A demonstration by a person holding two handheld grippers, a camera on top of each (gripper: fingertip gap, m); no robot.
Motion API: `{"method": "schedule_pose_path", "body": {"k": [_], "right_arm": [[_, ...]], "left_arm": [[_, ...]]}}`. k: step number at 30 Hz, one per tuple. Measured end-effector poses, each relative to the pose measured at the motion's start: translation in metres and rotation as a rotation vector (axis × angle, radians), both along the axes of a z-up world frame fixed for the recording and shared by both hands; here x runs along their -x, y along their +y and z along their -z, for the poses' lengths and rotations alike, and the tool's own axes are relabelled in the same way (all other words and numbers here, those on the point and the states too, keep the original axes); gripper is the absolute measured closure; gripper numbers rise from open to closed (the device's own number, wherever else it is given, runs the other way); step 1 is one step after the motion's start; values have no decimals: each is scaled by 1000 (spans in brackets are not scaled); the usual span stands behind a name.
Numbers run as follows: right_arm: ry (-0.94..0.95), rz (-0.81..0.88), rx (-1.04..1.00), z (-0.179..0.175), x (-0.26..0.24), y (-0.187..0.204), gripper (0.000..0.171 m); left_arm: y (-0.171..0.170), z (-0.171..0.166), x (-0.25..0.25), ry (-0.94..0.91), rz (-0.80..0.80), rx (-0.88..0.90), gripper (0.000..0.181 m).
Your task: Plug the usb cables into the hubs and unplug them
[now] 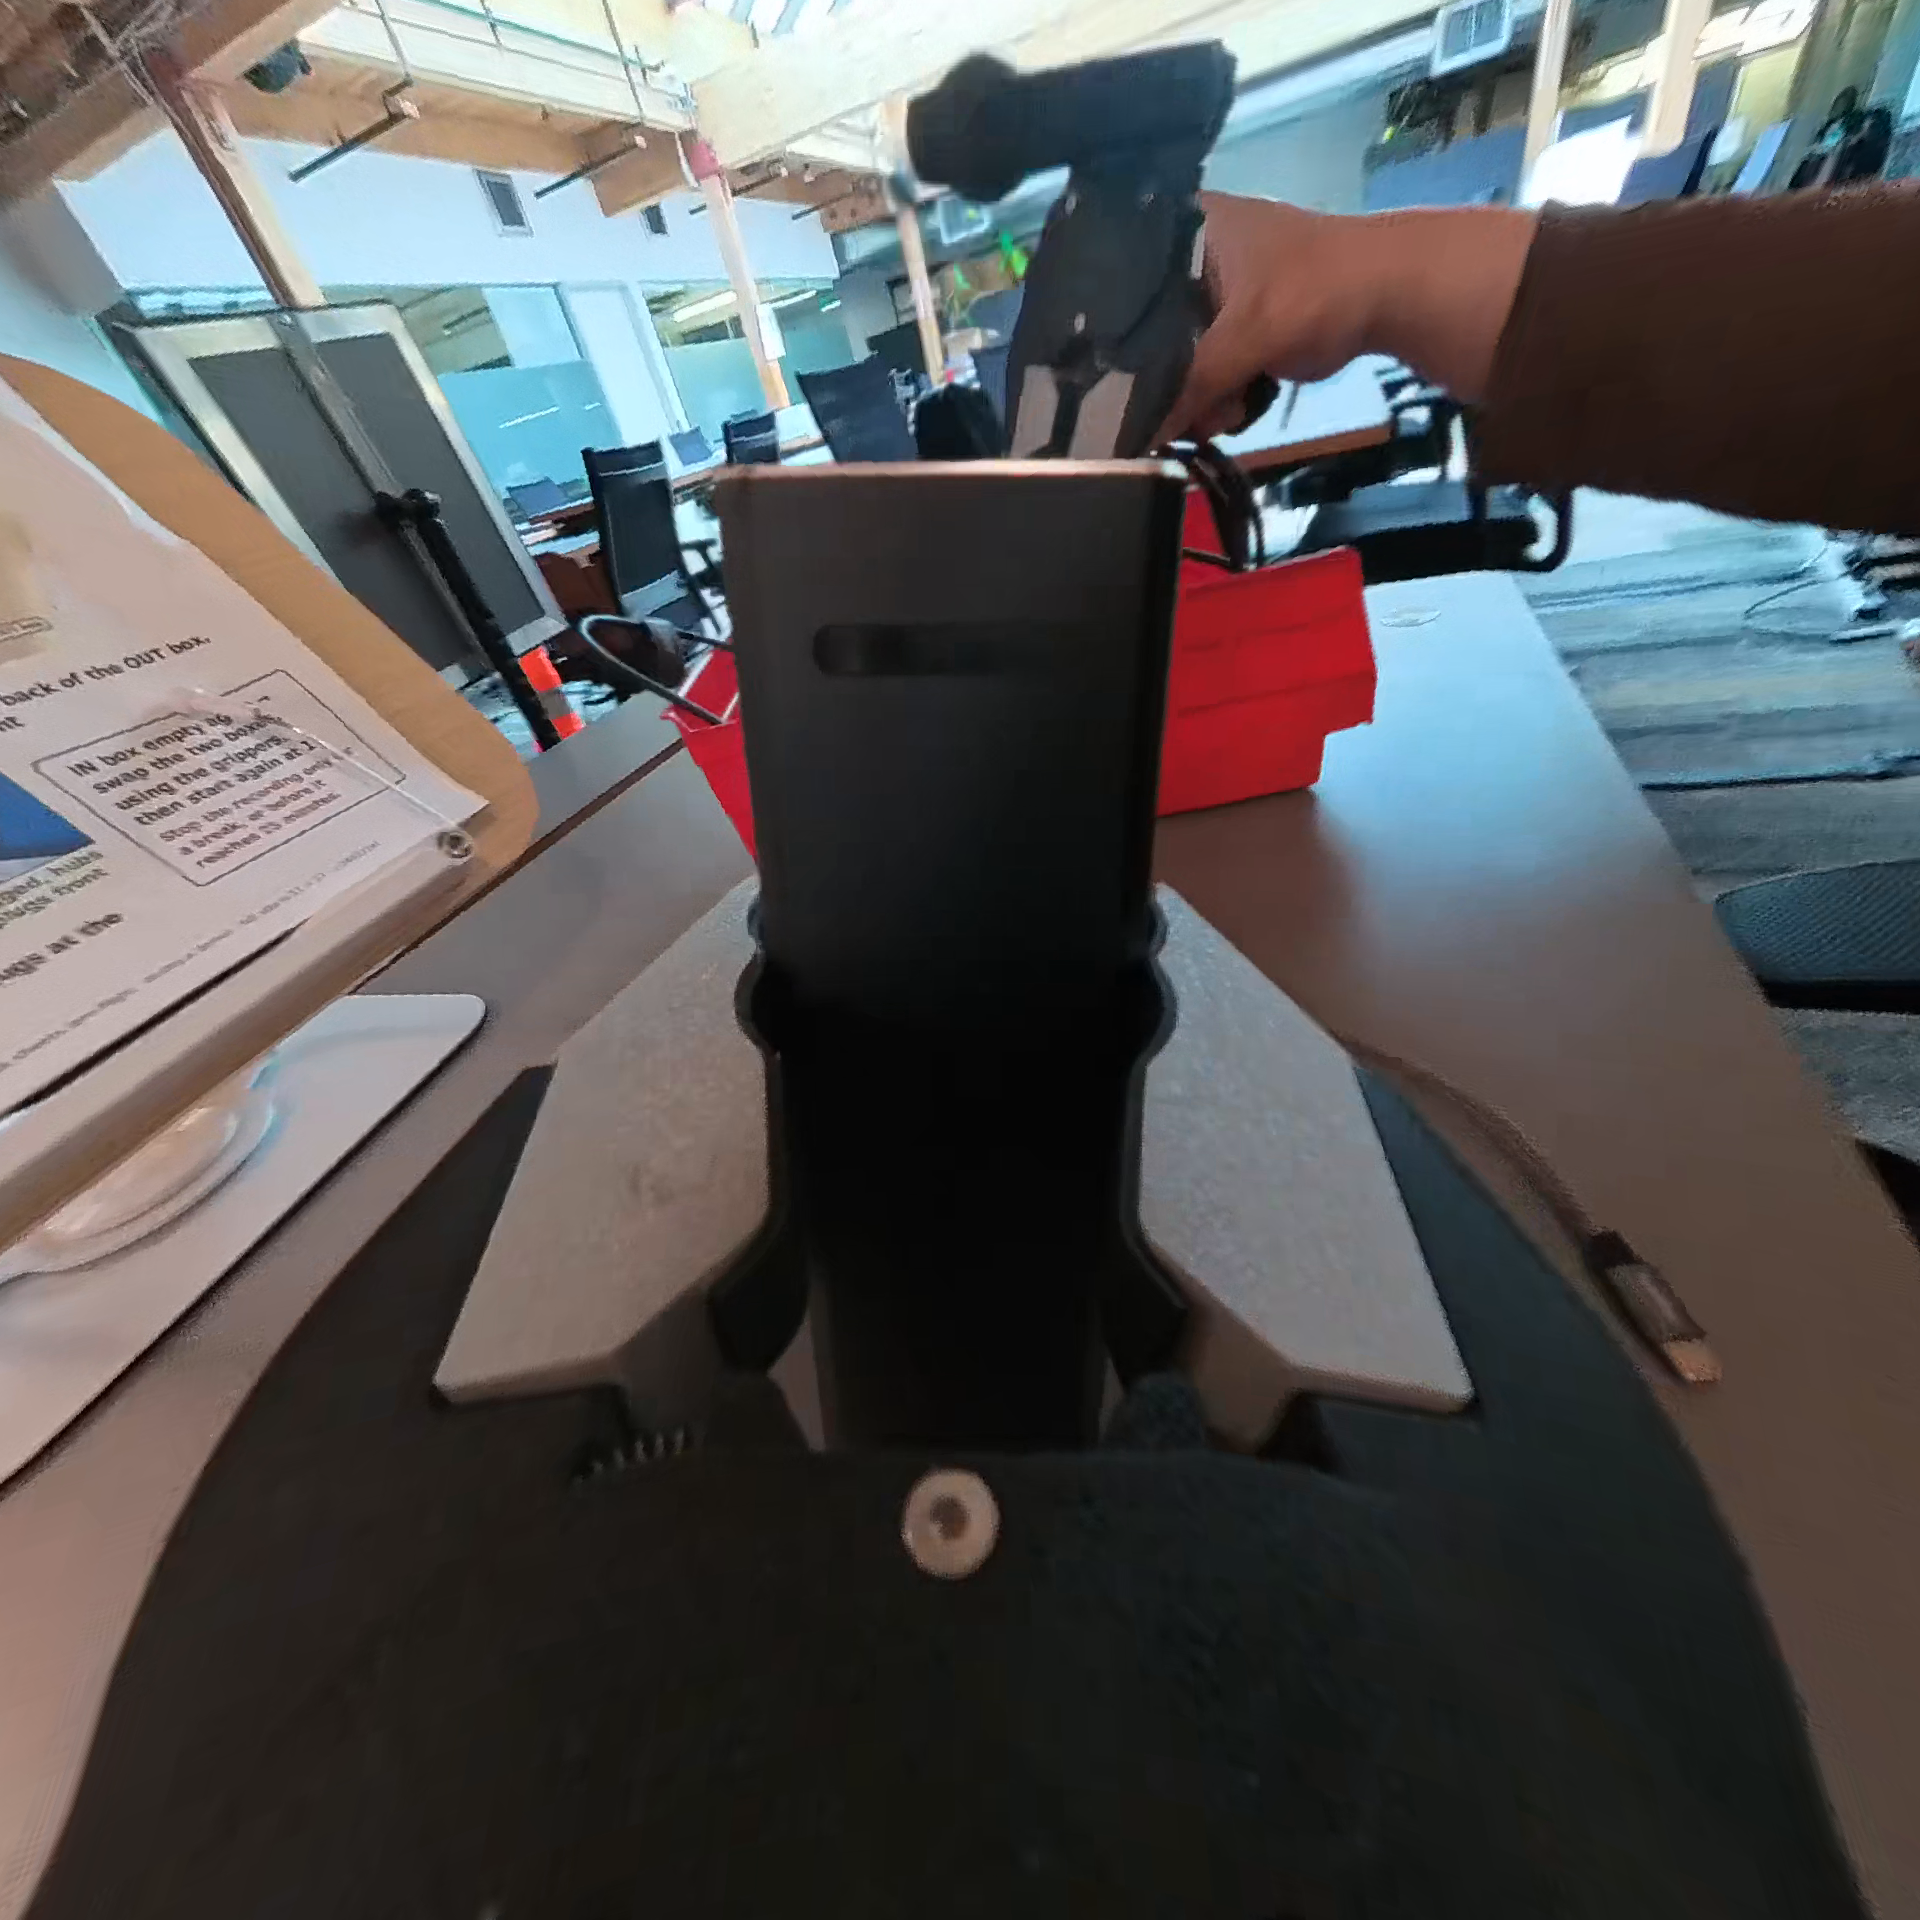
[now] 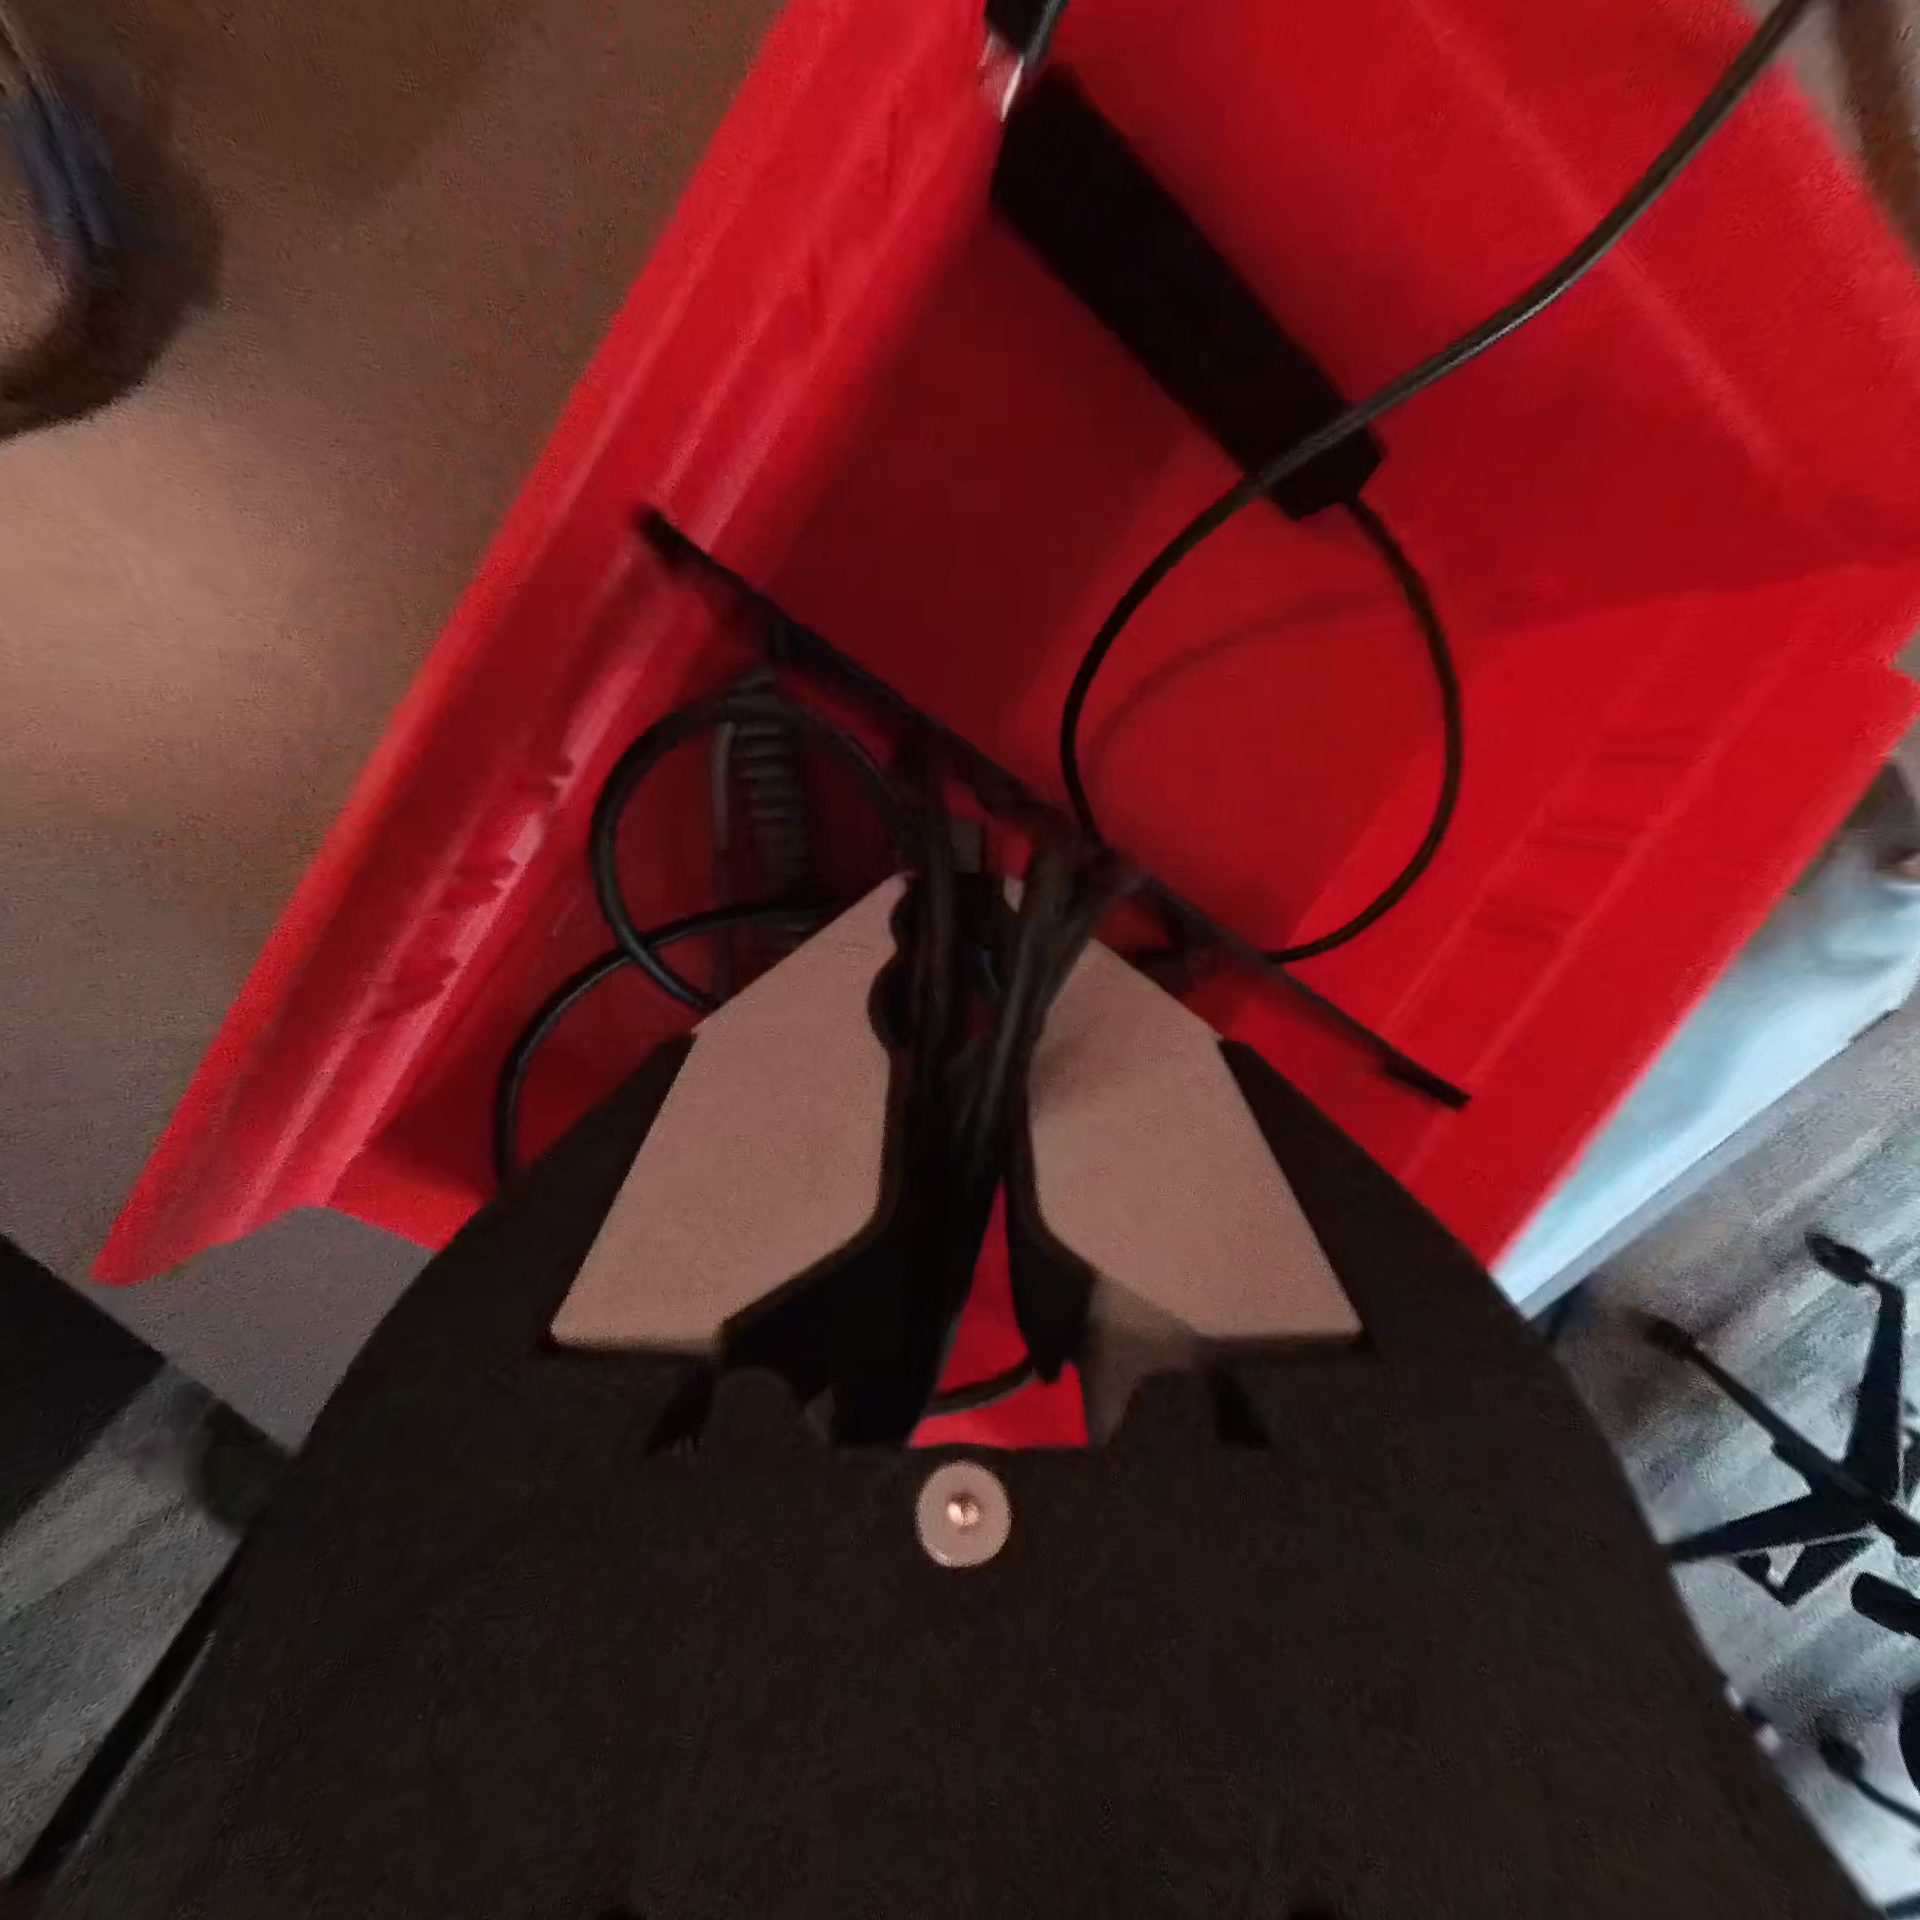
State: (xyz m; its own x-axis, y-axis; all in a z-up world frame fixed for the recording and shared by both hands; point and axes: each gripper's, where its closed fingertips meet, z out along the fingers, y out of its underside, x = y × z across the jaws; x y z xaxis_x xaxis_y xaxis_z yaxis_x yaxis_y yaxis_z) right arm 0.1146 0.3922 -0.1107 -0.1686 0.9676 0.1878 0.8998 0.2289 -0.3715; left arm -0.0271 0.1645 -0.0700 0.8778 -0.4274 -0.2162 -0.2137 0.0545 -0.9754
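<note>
Your left tool [image 1: 951, 935] is clenched on a dark grey USB hub [image 1: 951, 717], a flat matte slab held upright above the brown desk [image 1: 1455, 935], presumably to present its ports for plugging. Your right tool [image 2: 971, 935] reaches down into the red plastic bin [image 2: 623, 831], its jaws closed on a bundle of thin, glossy black USB cables [image 2: 966, 1039]. A second black hub [image 2: 1174, 281] lies in the bin.

Left wrist view: low over the brown tabletop [image 1: 1455, 935], facing level across it; a dark grey slab-shaped hub [image 1: 951, 727] fills the centre, very near.
Right wrist view: above, looking steeply down into the red plastic bin [image 2: 1558, 727], close, somewhat blurred.
Shared: the red plastic bin [image 1: 1268, 686], probably the same one.
</note>
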Motion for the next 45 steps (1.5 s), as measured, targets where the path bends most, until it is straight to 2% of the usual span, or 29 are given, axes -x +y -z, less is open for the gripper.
{"method": "schedule_pose_path", "body": {"k": [3, 5, 7, 9, 12, 15, 17, 19, 22, 24, 28, 31, 35, 40, 45], "right_arm": [[150, 40, -71, -47, 0, -2, 151], [249, 73, -96, -77, -2, -7, 129], [367, 92, -108, -107, 2, -20, 121], [518, 61, -52, -135, 11, -52, 119], [746, -77, 139, -154, 37, -131, 124], [895, -101, 291, -136, 75, -186, 151], [809, -102, 408, -96, 106, -214, 149], [677, -121, 528, -55, 135, -241, 137], [623, -88, 652, -24, 171, -258, 139], [645, -62, 762, -21, 190, -257, 140], [700, -4, 1109, -28, 216, -237, 143], [637, -59, 1286, -29, 211, -242, 149], [542, -11, 1299, -6, 217, -254, 143], [588, -18, 1417, -13, 221, -264, 153], [642, -13, 1413, -16, 217, -258, 155]], "left_arm": [[-8, -7, -1, -110, 93, 2, 114], [-14, -9, -3, -197, 189, 34, 114], [-17, -10, -2, -248, 231, 39, 114], [-20, -13, -2, -282, 259, 36, 114], [-22, -17, 2, -329, 259, 22, 113], [-21, -16, 7, -324, 220, 17, 114], [-18, -14, 13, -309, 175, 13, 113], [-13, -11, 23, -287, 96, 1, 113], [-5, -8, 45, -264, -38, -13, 115], [-2, -9, 62, -268, -126, -33, 114], [-2, -20, 95, -243, -304, -115, 114], [0, -21, 98, -243, -320, -118, 113], [1, -27, 76, -184, -281, -143, 114], [-3, -35, 65, -129, -287, -202, 114], [-7, -32, 62, -137, -277, -199, 113]]}}
